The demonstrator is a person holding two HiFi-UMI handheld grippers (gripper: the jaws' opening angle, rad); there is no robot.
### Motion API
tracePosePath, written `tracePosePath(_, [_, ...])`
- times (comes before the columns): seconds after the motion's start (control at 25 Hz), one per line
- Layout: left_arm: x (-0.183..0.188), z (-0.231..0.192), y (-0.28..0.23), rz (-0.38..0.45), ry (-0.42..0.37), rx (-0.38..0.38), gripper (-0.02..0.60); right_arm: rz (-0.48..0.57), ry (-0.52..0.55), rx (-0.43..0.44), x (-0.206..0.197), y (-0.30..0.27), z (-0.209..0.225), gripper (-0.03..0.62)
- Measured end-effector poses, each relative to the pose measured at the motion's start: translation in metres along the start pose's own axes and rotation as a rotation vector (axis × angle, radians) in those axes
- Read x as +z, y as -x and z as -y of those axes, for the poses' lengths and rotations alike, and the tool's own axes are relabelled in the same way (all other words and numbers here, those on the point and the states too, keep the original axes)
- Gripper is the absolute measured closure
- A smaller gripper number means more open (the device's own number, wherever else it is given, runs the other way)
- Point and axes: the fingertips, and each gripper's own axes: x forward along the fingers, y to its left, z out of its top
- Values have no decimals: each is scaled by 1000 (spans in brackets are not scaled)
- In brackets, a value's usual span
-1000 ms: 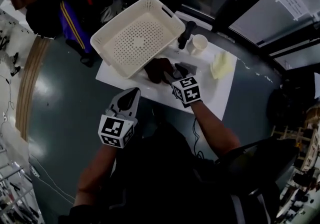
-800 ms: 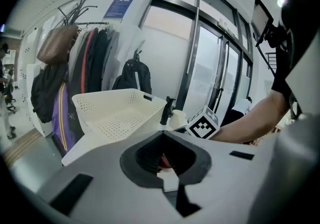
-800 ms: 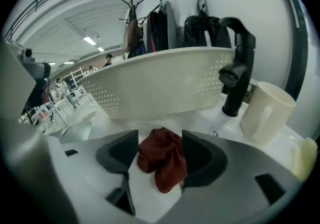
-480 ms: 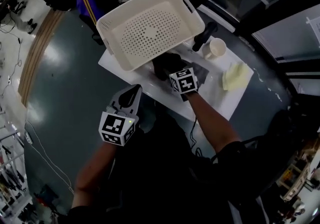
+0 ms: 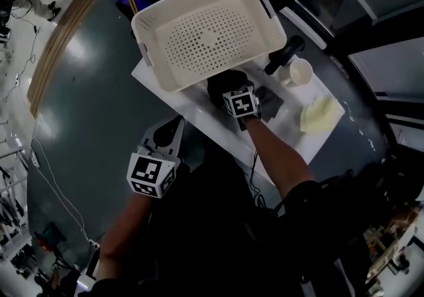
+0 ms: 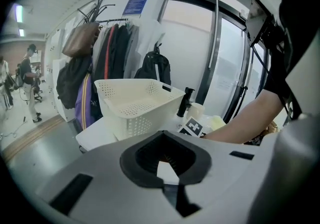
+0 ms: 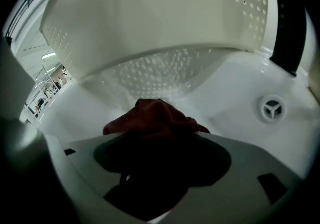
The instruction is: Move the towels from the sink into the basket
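Observation:
A dark red towel [image 5: 224, 82] lies crumpled in the white sink [image 5: 199, 105], just under the near wall of the cream perforated basket [image 5: 211, 30]. My right gripper [image 5: 233, 92] reaches down into the sink. It is open, and the red towel [image 7: 150, 117] fills the space between its wide-spread jaws [image 7: 160, 168]. A grey cloth [image 5: 268, 98] lies just right of it. My left gripper [image 5: 173, 128] hangs over the floor in front of the sink, shut with nothing in it. From there the basket [image 6: 135, 103] is ahead of it.
A black pump bottle [image 5: 285, 54], a white cup [image 5: 299, 71] and a pale yellow cloth [image 5: 318, 115] sit at the sink's right end. The drain [image 7: 273, 108] lies right of the red towel. Coats and bags [image 6: 100, 68] hang beyond the basket.
My right gripper has pushed forward, so its marker cube now sits over the dark red towel, close to the basket wall. The left gripper has stayed low near my body.

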Motion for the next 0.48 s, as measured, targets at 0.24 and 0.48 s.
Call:
tracePosePath(0.24, [-2, -12, 10, -1, 16, 34, 578, -32, -44, 53, -6, -17, -11, 364])
tracePosePath(0.48, [2, -17, 19, 17, 13, 0, 577, -25, -47, 43, -5, -9, -19, 504])
